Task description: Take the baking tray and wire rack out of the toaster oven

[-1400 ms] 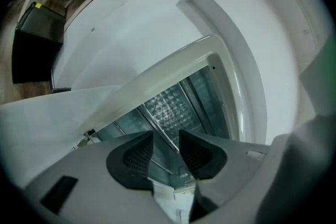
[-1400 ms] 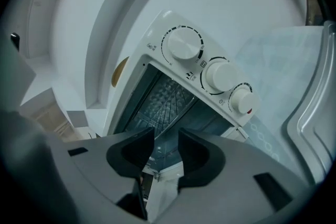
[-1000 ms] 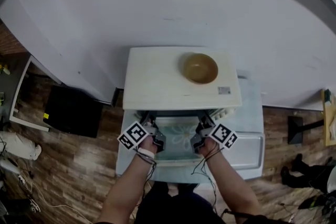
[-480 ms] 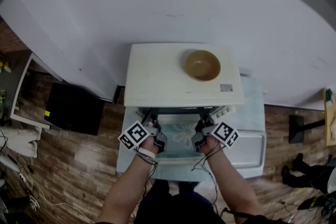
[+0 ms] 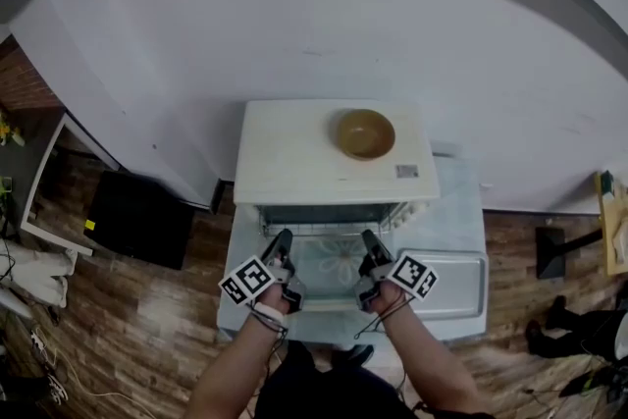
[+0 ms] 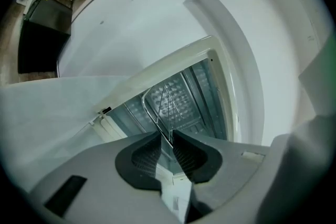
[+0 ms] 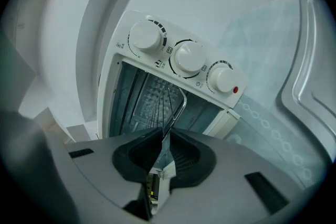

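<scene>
Left gripper (image 6: 167, 136) and right gripper (image 7: 161, 134) are narrow; their jaws have just closed onto the front wire of the wire rack (image 7: 176, 107). One grips each side so it slides out level. The rack sits mostly inside the toaster oven (image 5: 334, 152).

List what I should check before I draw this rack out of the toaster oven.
1. Left tongs: have just been closing and now pinch the front wire of the wire rack - ok.
2. Right tongs: have just been closing, same wire between them - ok.
3. Oven door: folded down, with the mouth open - ok.
4. Bowl on the toaster oven: upright, back from the front edge - ok.
5. Baking tray: already out, on the table to the oven's right - ok.
6. Room to set the rack down: cannot tell.
</scene>
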### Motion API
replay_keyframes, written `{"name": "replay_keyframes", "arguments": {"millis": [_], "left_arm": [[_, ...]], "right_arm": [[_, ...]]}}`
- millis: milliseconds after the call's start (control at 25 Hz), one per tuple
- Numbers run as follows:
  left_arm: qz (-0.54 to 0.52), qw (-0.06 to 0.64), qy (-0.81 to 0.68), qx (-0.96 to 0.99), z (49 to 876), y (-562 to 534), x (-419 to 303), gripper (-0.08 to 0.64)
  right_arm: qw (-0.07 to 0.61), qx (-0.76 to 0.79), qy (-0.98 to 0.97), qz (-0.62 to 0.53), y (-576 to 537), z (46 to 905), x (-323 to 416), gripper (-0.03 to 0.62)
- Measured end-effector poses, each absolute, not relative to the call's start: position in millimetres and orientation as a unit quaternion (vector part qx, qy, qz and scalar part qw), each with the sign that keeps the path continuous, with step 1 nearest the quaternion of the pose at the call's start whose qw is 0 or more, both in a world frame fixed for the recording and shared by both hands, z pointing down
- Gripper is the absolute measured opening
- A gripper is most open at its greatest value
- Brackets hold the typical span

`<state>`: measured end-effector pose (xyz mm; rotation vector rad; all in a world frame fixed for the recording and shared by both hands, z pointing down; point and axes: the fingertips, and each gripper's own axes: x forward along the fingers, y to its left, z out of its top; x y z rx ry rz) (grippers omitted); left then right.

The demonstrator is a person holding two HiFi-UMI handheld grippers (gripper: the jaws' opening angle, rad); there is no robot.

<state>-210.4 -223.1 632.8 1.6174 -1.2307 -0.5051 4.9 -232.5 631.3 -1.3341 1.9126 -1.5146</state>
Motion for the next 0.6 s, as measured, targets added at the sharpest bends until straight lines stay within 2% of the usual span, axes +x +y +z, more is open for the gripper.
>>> {"name": "replay_keyframes", "arguments": {"millis": [200, 400, 480, 520, 600], "left_arm": [[-0.202, 0.506, -0.507, 0.668, 634, -200, -210, 0.067], [-0.198, 0.498, -0.509, 0.674, 632, -196, -210, 0.077], [-0.196, 0.491, -0.512, 0.677, 632, -196, -213, 0.099], [-0.195, 0.49, -0.513, 0.677, 632, -197, -216, 0.137], [-0.195, 0.49, -0.518, 0.674, 634, -198, -225, 0.175]], "right_arm": [[0.166, -0.476, 0.662, -0.555, -203, 636, 7, 0.051], [0.154, -0.473, 0.689, -0.527, -205, 632, 8, 0.065], [0.153, -0.477, 0.698, -0.512, -209, 630, 12, 0.107], [0.155, -0.479, 0.696, -0.511, -210, 631, 16, 0.139], [0.153, -0.488, 0.691, -0.511, -213, 632, 25, 0.163]]}}
